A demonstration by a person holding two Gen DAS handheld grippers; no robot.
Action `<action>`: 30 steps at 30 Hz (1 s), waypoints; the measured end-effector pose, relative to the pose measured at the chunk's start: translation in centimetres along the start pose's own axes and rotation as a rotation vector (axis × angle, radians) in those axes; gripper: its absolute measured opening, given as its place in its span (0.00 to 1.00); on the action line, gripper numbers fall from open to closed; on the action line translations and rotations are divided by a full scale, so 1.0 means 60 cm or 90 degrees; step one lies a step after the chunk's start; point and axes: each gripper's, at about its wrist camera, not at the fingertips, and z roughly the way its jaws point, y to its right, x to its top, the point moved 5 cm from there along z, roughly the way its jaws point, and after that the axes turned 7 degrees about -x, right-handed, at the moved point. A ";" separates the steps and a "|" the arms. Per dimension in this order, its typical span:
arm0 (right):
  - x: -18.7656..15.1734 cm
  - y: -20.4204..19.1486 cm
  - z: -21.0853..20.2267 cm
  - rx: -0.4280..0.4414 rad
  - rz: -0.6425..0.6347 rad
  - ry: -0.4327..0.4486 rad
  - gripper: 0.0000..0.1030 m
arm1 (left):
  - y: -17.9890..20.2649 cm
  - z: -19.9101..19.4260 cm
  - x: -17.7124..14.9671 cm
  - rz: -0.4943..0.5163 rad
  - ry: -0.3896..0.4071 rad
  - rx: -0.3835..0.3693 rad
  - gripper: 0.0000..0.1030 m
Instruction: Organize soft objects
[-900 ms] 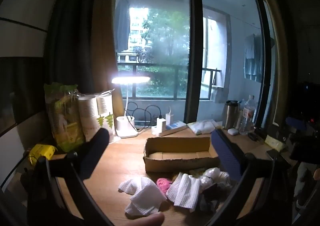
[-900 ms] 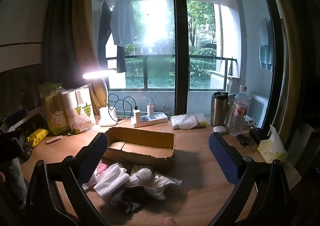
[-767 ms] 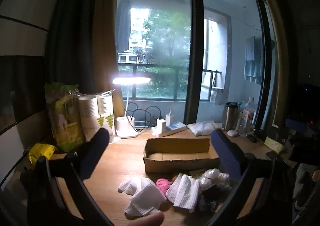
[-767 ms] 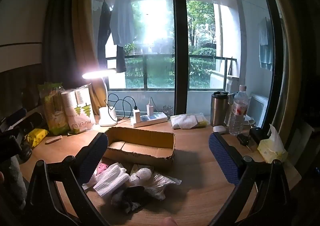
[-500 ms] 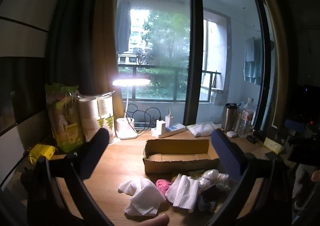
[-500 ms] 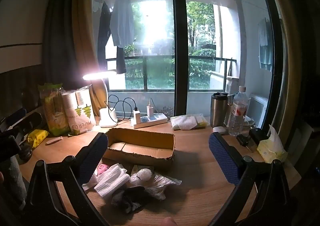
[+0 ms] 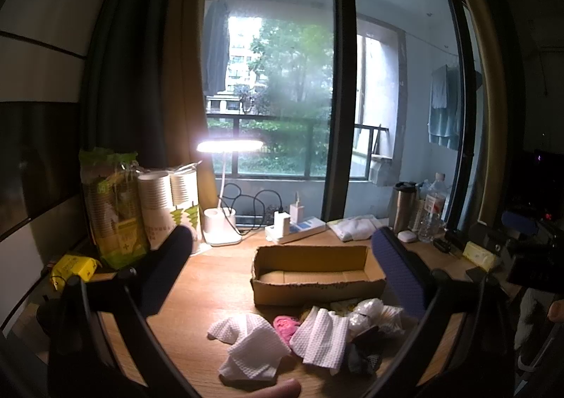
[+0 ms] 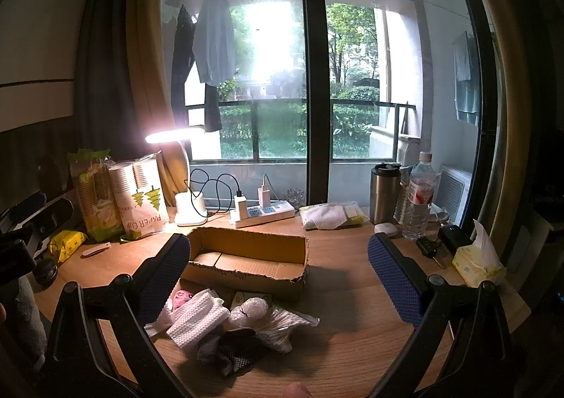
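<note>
Both grippers, left gripper (image 7: 282, 278) and right gripper (image 8: 278, 278), hover with jaws spread wide. Descend on one near cloth (image 7: 252, 348); carry it to the far cardboard box (image 7: 317, 273).

On the table (image 7: 218, 278) before me, the cloths (image 7: 253, 345) lie heaped in front of the cardboard box (image 7: 317, 287), the lamp (image 7: 222, 229) behind it.
</note>
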 end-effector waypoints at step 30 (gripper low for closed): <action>0.001 0.002 -0.002 -0.002 0.001 0.003 0.99 | 0.001 -0.002 0.005 -0.001 0.002 -0.001 1.00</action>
